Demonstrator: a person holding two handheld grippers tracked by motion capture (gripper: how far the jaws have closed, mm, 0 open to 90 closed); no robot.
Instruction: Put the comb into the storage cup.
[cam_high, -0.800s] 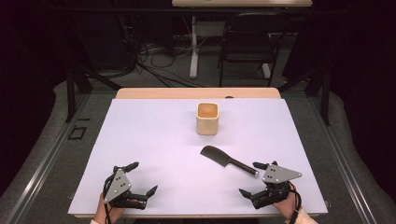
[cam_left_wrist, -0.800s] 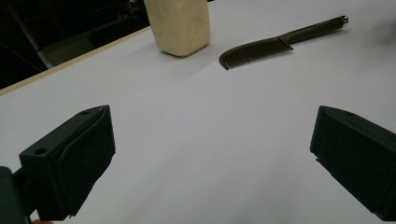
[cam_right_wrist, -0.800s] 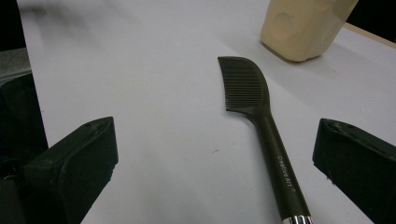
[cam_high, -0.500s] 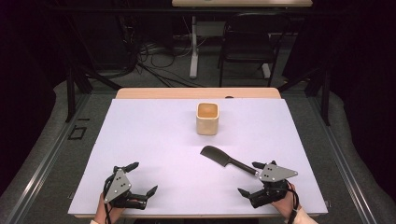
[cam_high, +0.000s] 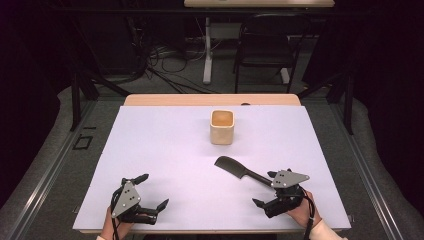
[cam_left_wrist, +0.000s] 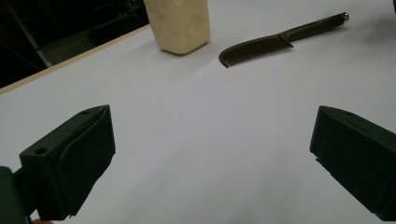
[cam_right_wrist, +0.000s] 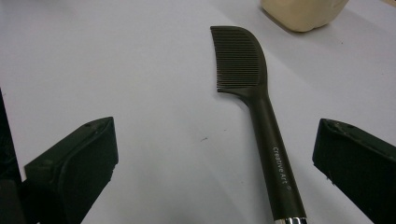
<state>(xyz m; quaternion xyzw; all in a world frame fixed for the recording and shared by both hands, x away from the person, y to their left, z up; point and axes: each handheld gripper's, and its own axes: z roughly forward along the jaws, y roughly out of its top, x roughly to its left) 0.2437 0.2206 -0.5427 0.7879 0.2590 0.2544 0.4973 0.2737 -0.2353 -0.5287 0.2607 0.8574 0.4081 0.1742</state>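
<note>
White sheet covers my desk, smooth and bare from its near edge to the cream cup, a squarish dimpled pot standing mid-desk. My right gripper has its fingers spread wide, astride the dark comb's slim handle without touching it; fine teeth point toward the cup. My left gripper gapes equally wide over open sheet, well apart from both.

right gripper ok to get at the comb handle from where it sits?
Probably yes. The right gripper has its jaws open, and the comb lies flat on the white table with its handle running in between them. Nothing lies in the way; the beige cup stands farther off.
</note>
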